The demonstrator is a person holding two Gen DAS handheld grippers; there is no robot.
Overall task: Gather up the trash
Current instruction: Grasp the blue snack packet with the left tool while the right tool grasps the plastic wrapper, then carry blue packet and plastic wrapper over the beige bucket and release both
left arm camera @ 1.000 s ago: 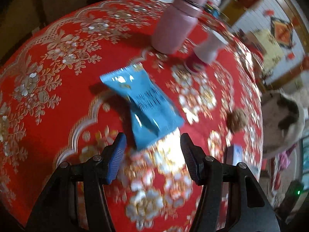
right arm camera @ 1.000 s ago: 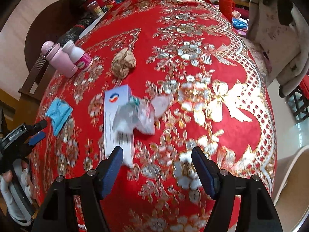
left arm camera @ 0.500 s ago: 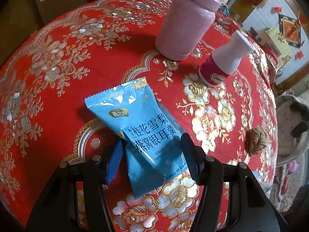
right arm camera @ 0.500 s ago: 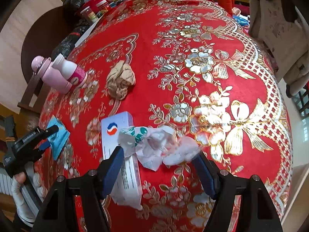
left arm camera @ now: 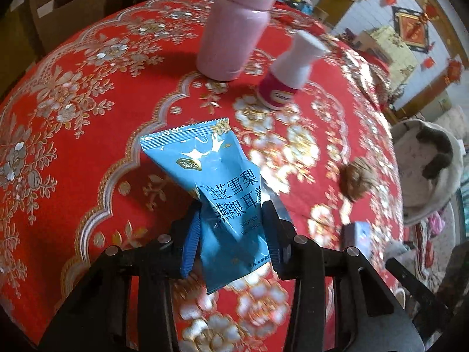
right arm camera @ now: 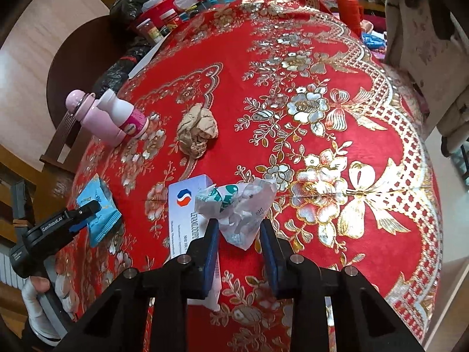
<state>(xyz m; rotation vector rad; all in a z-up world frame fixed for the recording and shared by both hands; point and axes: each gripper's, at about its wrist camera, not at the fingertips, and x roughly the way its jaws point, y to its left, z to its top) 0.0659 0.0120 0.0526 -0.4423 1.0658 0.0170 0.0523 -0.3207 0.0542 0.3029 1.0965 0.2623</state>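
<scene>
Currently, the left gripper jaws, having just closed, are grasping the blue snack wrapper above the tabletop. The right gripper jaws are clenching the crumpled plastic wrapper, both angling downward.

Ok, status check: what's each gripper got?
Left gripper shut on blue packet. Right gripper shut on crumpled wrapper. Brown paper ball not yet collected. Nothing in the way.
</scene>
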